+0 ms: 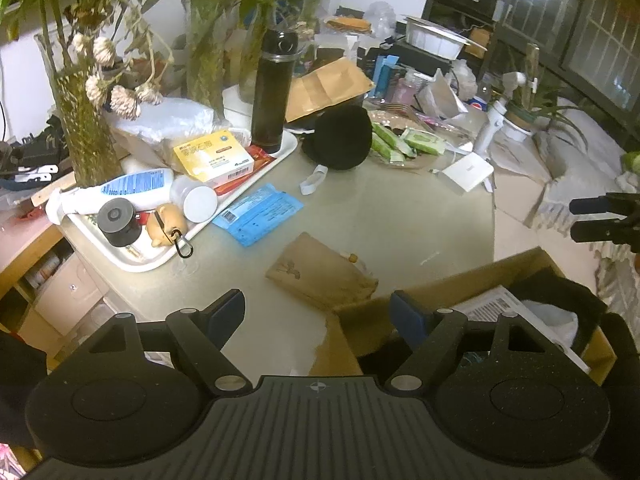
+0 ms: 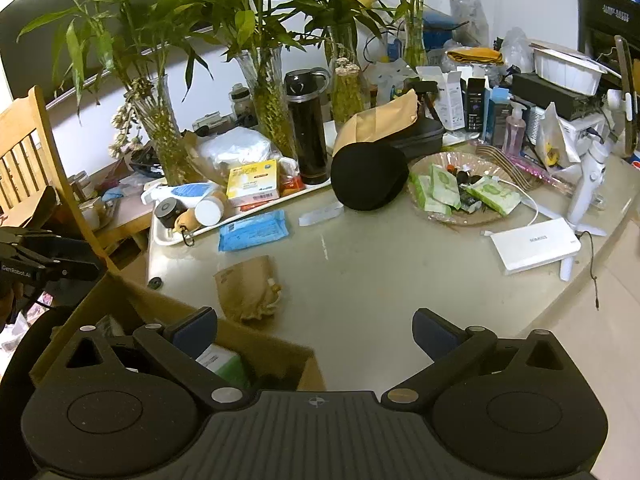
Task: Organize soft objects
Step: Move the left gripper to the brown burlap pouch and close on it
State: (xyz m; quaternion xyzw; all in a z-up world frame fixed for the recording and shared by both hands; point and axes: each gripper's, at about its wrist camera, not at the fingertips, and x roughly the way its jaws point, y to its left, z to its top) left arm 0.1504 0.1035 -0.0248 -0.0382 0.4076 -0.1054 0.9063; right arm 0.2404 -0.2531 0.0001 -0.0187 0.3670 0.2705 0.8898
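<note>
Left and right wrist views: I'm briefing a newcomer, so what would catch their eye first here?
Probably the black dome-shaped soft thing in the middle of the cluttered table, beside the white tray. Then the bright blue packet and the crumpled brown pouch near the open cardboard box. Tall leafy plants fill the back.

Two wrist fisheyes, both tilted down over the bench (image 1: 400, 216)

Each looks forward from close behind its own claw; the left view sits over the cardboard box's (image 1: 440, 280) left side, the right view over its right; both share the brown pouch (image 2: 248, 288), blue packet (image 1: 258, 214) and black flask (image 2: 306, 128).
</note>
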